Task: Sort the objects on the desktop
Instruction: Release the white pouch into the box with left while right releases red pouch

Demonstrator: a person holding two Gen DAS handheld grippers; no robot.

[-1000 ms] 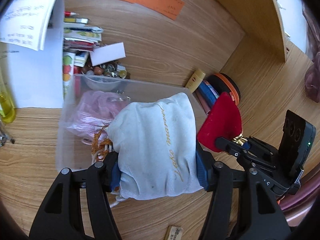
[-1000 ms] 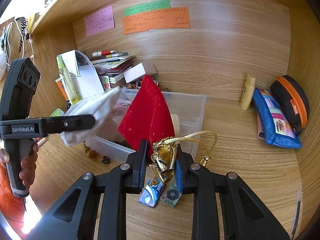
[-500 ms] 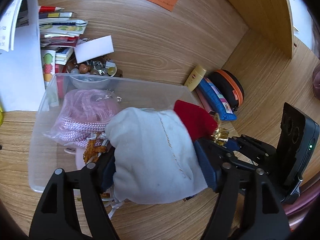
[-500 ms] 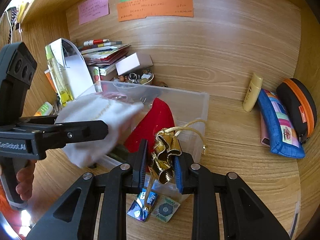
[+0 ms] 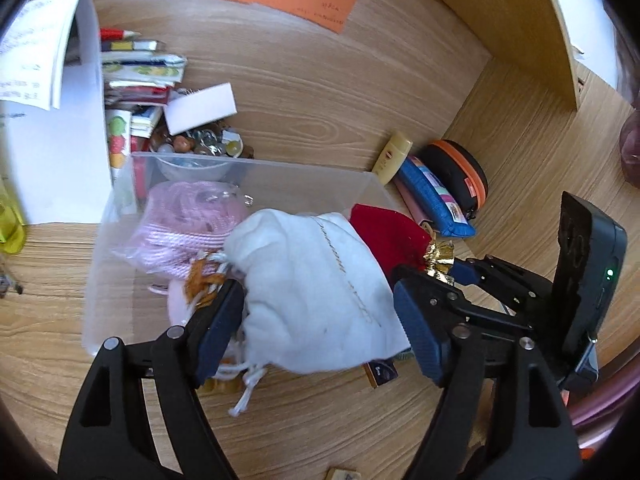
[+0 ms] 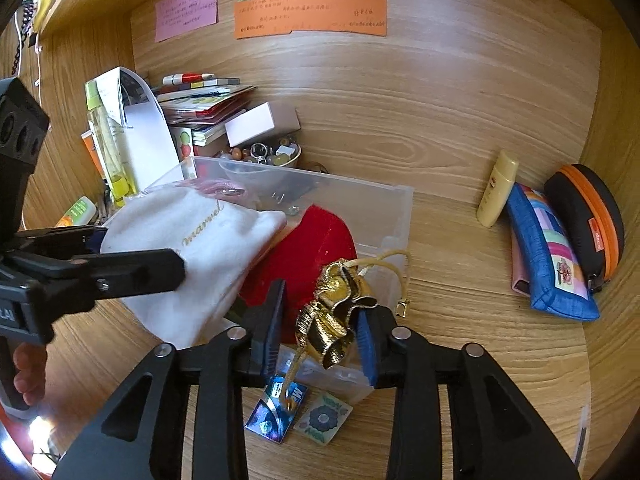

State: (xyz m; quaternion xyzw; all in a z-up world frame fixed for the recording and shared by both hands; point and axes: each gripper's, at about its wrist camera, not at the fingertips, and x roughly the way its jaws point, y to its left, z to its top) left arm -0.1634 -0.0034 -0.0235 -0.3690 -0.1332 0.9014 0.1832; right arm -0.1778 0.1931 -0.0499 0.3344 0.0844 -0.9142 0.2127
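Note:
A clear plastic bin (image 5: 304, 176) (image 6: 396, 208) stands on the wooden desk with a pink cord bundle (image 5: 188, 220) inside. My left gripper (image 5: 320, 320) has opened around a white drawstring pouch (image 5: 316, 292) (image 6: 200, 240), which lies over the bin's front edge between the pads. My right gripper (image 6: 320, 328) has its jaws apart around the gold-trimmed neck (image 6: 336, 316) of a red velvet pouch (image 6: 312, 256) (image 5: 388, 236), which rests in the bin next to the white pouch.
Behind the bin are stacked booklets (image 6: 204, 100), a white box (image 6: 256, 128) and a bowl of trinkets (image 6: 272, 154). At right lie a yellow tube (image 6: 496, 188), a blue pouch (image 6: 548, 256) and a black-orange case (image 6: 588, 220). Small packets (image 6: 276, 408) lie in front of the bin.
Both pouches have come down from above the bin into it. Both grippers' jaws have widened from a tight grip to apart.

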